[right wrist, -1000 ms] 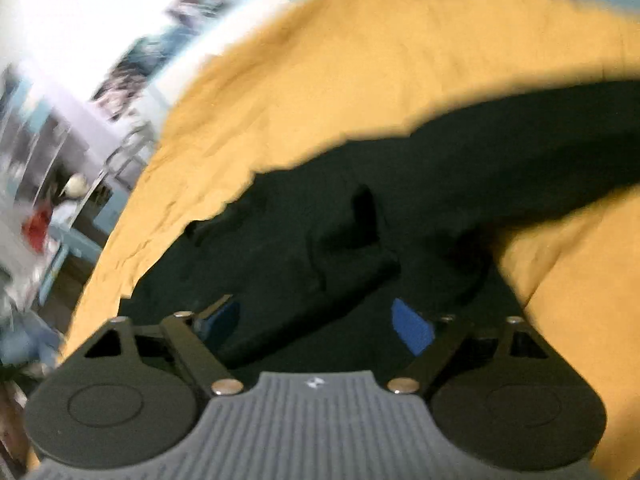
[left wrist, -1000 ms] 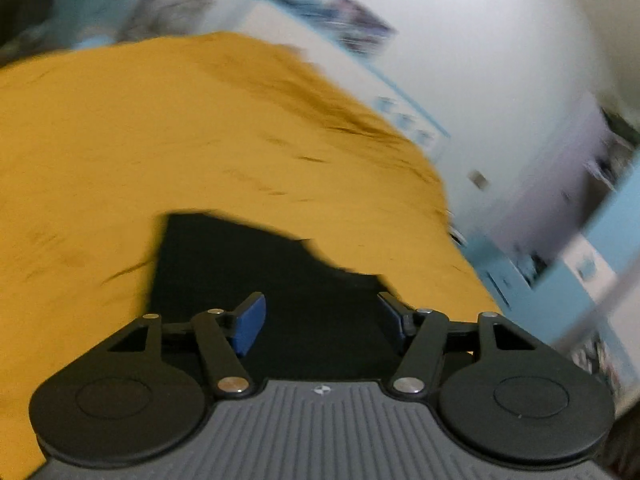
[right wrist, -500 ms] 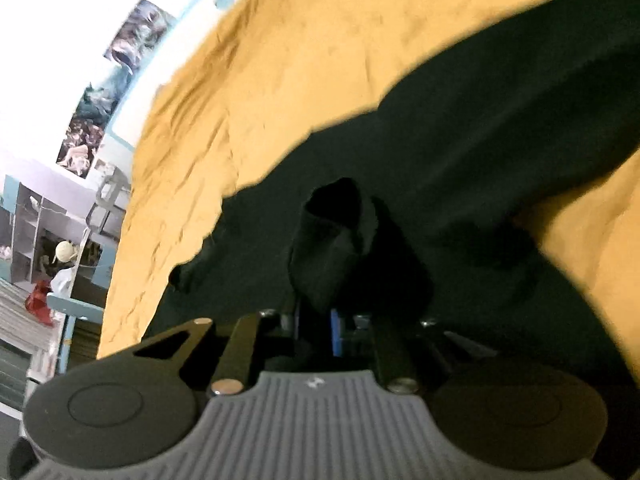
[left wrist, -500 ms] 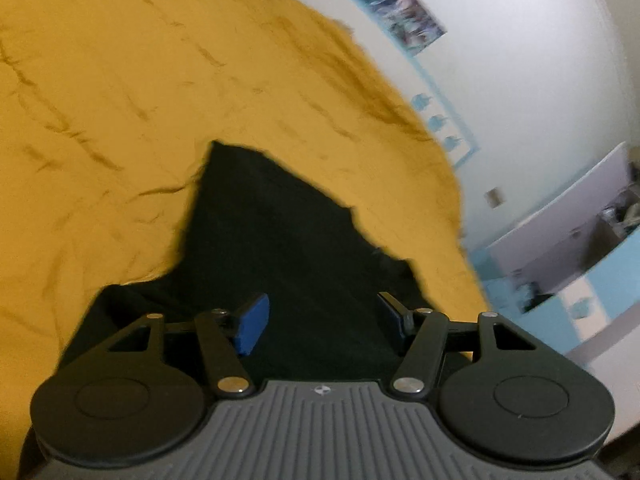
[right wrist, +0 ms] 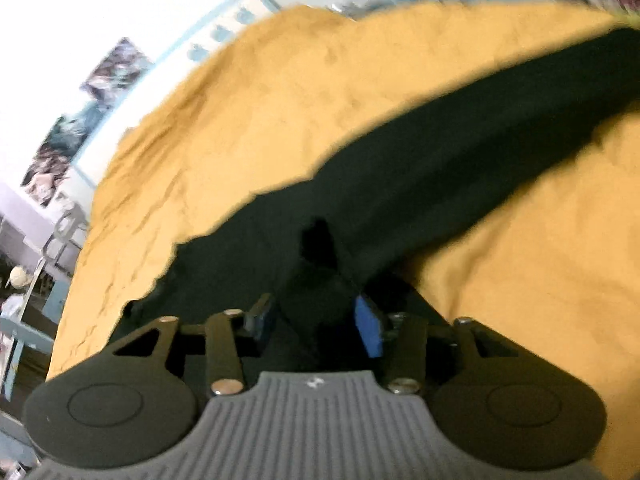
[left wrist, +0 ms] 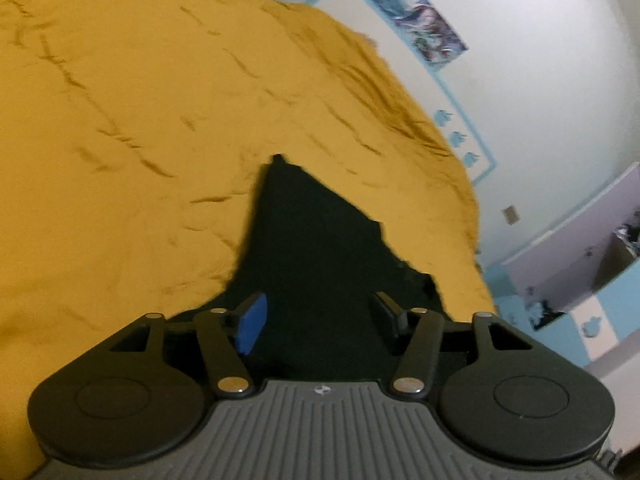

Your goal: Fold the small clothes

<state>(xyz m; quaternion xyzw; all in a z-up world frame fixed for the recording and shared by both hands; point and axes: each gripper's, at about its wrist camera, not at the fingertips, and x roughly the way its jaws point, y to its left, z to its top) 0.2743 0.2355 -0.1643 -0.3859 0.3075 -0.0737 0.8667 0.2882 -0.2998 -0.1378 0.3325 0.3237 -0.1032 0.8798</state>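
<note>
A black garment lies on the mustard-yellow bedspread, one corner pointing away from me in the left wrist view. My left gripper hovers low over its near part; its jaws stand wide and are closing a little, with the cloth below them and nothing pinched. In the right wrist view the same black garment stretches off to the upper right. A raised fold of it stands between the jaws of my right gripper, which are opening; the blue pad sits just beside the fold.
The bedspread runs to a white wall with posters and a light-blue border. Shelving and clutter stand beyond the bed's edge at the left of the right wrist view; a counter sits at the right of the left wrist view.
The right jaws closed on a fold of the black cloth and have parted again. The left gripper sank toward the garment, whose corner now points straight ahead.
</note>
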